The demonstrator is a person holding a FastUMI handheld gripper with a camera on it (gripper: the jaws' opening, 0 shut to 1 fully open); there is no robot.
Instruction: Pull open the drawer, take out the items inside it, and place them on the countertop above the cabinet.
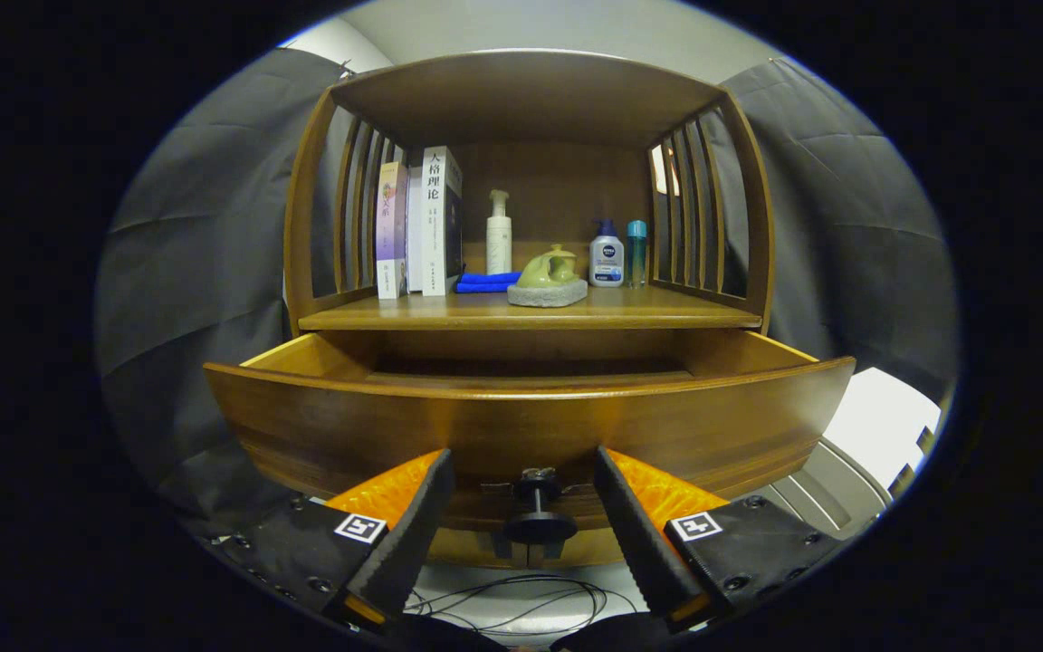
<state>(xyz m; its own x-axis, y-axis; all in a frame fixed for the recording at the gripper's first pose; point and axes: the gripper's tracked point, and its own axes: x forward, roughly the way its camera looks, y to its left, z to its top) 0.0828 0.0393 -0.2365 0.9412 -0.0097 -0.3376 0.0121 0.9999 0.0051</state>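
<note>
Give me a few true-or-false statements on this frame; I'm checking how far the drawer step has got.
1. The drawer is pulled out. True.
2. The gripper is clamped on the drawer knob. False: its fingers stand apart, the knob between them untouched.
3. The books stand upright on the countertop. True.
4. The blue cloth lies in the drawer. False: it lies on the countertop beside the books.

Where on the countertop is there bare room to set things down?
Bare wood runs along the countertop's front edge, widest at the right, before the bottles. The back is crowded: books, cloth, teapot. The gripper is open around the drawer knob.
</note>
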